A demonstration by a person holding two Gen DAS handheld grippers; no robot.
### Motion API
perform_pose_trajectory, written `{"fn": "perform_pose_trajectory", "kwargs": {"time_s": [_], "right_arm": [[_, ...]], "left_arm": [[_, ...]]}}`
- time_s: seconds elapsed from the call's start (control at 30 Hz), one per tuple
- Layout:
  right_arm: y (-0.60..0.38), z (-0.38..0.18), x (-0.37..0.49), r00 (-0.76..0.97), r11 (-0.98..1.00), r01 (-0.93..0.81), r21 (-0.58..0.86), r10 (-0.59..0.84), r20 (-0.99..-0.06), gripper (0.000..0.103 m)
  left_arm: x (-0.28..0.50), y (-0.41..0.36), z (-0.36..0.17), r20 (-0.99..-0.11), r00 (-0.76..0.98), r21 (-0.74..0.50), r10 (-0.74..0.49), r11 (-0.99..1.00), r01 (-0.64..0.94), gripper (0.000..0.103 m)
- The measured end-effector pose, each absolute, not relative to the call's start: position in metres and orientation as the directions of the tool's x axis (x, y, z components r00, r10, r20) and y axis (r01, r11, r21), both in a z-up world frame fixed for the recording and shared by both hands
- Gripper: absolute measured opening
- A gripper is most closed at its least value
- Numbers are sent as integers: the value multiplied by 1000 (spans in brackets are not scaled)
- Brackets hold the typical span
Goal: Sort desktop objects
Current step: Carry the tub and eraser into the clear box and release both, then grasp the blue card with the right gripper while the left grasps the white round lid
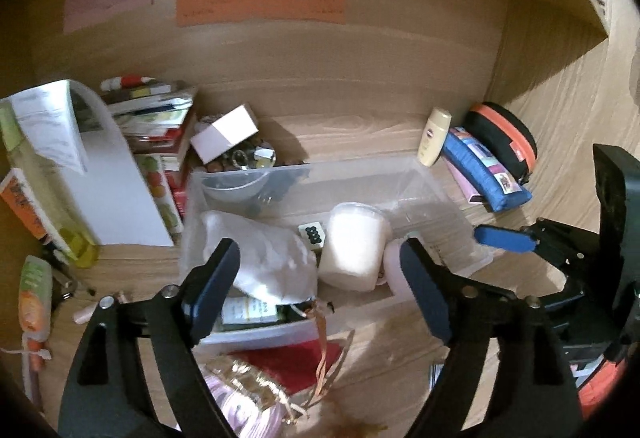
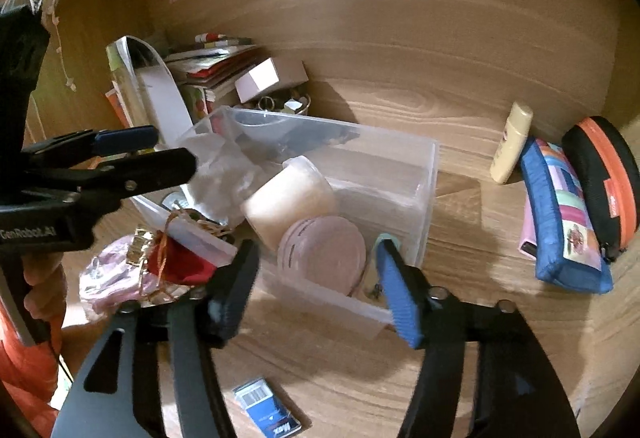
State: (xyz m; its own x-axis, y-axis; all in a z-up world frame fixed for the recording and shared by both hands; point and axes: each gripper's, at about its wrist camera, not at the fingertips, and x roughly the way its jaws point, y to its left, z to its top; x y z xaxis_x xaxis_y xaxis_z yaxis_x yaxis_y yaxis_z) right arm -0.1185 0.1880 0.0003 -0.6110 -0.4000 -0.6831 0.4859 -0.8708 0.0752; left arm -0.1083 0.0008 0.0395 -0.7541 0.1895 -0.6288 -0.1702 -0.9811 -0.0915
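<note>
A clear plastic bin (image 1: pixel 360 174) (image 2: pixel 400 166) stands on the wooden desk. It holds a white candle jar (image 1: pixel 354 242) (image 2: pixel 288 198), a crumpled white plastic bag (image 1: pixel 264 254) (image 2: pixel 224 174) and a round pink case (image 2: pixel 324 254). My left gripper (image 1: pixel 320 278) hangs open over the bin's near end, its pads touching nothing. My right gripper (image 2: pixel 318 278) is open at the bin's front wall, with the pink case lying between its fingertips and not pressed. Each gripper shows in the other's view: left gripper (image 2: pixel 172 150), right gripper's fingers (image 1: pixel 504 238).
To the right lie a yellow lotion bottle (image 2: pixel 512 142), a blue pencil case (image 2: pixel 560 222) and a black-orange case (image 2: pixel 604 178). Books (image 1: pixel 160 110) and a white box (image 1: pixel 224 136) crowd the back left. A red pouch (image 2: pixel 180 262) and a blue staple box (image 2: pixel 268 406) lie in front.
</note>
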Motion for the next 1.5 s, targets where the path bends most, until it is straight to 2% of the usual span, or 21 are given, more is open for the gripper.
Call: {"fn": "perform_pose_trajectory", "kwargs": {"time_s": [0.07,0.17,0.33,0.6,0.97,1.07,1.2,1.5], "right_arm": [[192,4,-113,-620,-874,478,85,-404,-673,76],[198,9,-103,-629,-881,465,93,-402,-665,78],[207,9,-79,-634,-886,454,100,-399,-662,79],[210,-7,-35,-644,-903,425,60,-348,-682,79],[232,-25,3,-655,-931,365,22,-274,-704,79],[242,-26,9,-679,-946,325,7,-238,-694,79],[255,-32,10,-685,-959,283,9,-209,-698,80],[257,-60,-4,-608,-948,304,92,-267,-747,80]], "left_arm": [[-101,-3,43,-621,-763,-84,181,-983,-165,87],[-86,-12,46,-606,-779,-65,163,-986,-155,95],[-65,-27,39,-617,-777,-27,125,-990,-138,96],[-30,-30,4,-701,-702,-22,124,-988,-153,96],[36,31,-15,-721,-637,-71,272,-944,-323,96],[46,53,-24,-736,-573,-123,360,-904,-410,96],[51,76,-42,-773,-519,-111,364,-884,-454,96],[48,92,-65,-803,-471,-134,365,-881,-453,96]]}}
